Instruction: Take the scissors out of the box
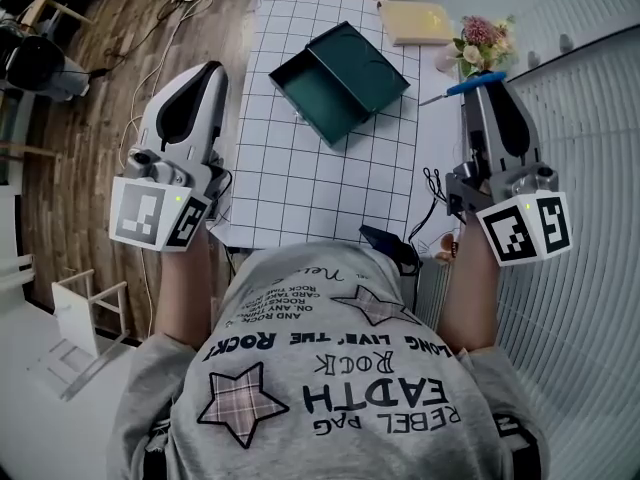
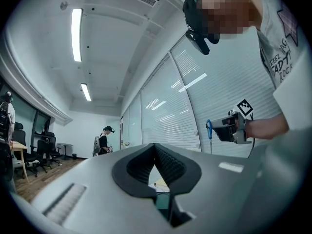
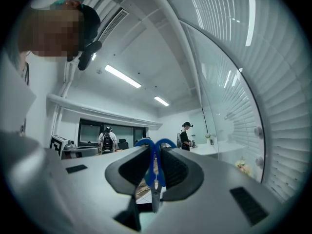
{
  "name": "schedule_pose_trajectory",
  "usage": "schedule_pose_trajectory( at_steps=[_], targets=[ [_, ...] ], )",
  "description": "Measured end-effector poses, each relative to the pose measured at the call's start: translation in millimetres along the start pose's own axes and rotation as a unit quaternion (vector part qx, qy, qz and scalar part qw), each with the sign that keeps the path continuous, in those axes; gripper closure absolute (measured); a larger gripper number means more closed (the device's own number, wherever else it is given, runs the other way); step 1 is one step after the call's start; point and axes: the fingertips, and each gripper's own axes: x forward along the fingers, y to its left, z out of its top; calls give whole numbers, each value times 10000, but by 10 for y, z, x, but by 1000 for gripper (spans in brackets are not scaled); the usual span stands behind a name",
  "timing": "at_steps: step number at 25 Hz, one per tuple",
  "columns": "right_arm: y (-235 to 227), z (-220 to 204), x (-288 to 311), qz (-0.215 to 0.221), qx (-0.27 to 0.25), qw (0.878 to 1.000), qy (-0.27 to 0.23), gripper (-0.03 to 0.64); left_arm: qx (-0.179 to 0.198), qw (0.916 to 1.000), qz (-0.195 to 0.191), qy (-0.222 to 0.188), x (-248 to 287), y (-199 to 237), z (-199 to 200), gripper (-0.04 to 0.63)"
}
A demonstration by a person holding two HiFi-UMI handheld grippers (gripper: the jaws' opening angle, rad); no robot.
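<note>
The dark green box (image 1: 340, 80) lies open with its lid beside it on the grid-patterned tablecloth (image 1: 300, 178), and nothing shows inside it. My right gripper (image 1: 490, 86) is held up to the right of the table, shut on the blue-handled scissors (image 1: 470, 85). In the right gripper view the blue handles (image 3: 155, 162) sit between the pads, blades pointing down. My left gripper (image 1: 212, 70) hangs over the table's left edge, shut and holding nothing; its fingertips (image 2: 155, 146) meet. The left gripper view also shows the scissors (image 2: 209, 129).
A small bunch of flowers (image 1: 481, 45) and a pale yellow pad (image 1: 415, 20) sit at the table's far right. White blinds (image 1: 590, 118) run along the right. Wood floor with cables (image 1: 170, 28) and a white frame (image 1: 85, 303) lie to the left. People stand far off.
</note>
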Motion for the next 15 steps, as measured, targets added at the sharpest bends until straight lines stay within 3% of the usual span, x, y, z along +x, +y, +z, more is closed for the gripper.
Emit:
schedule_pose_trajectory(
  at_steps=[15],
  targets=[
    [-146, -223, -92, -194, 109, 9992, 332, 535, 84, 9998, -7, 155, 35, 6, -60, 586]
  ],
)
